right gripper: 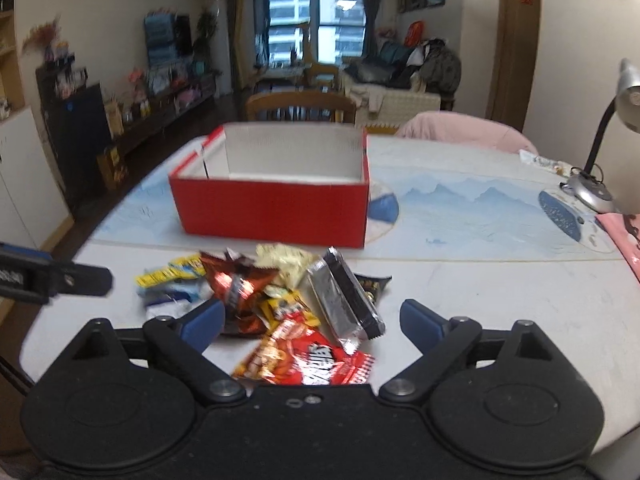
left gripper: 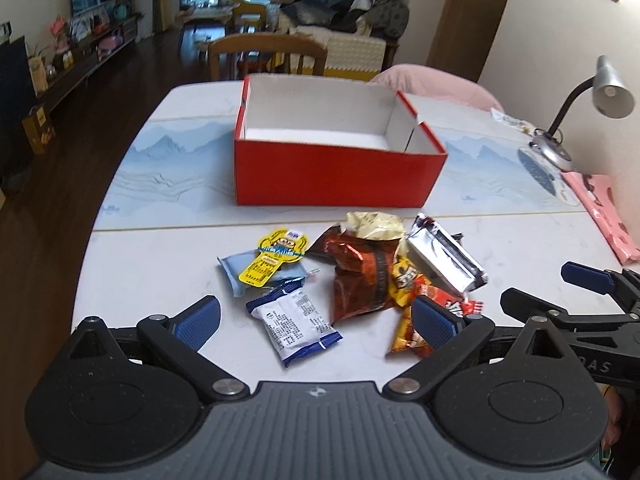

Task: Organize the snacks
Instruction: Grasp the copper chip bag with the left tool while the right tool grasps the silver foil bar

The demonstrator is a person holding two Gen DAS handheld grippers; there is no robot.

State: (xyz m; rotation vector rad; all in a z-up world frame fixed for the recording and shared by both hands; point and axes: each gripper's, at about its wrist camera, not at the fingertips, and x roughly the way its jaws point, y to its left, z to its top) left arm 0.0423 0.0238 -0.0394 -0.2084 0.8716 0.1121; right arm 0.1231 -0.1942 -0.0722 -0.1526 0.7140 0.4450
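An open red box with a white inside stands empty on the table; it also shows in the right wrist view. In front of it lies a pile of snack packets: a white-and-blue packet, a yellow cartoon tag on a pale blue packet, a dark red crinkled bag, a silver packet, a red-orange packet. My left gripper is open above the white-and-blue packet. My right gripper is open above the red-orange packet. The right gripper also shows in the left wrist view.
A grey desk lamp stands at the table's right edge, beside a pink item. A wooden chair and a pink-covered chair stand behind the table. The table's left edge drops to dark floor.
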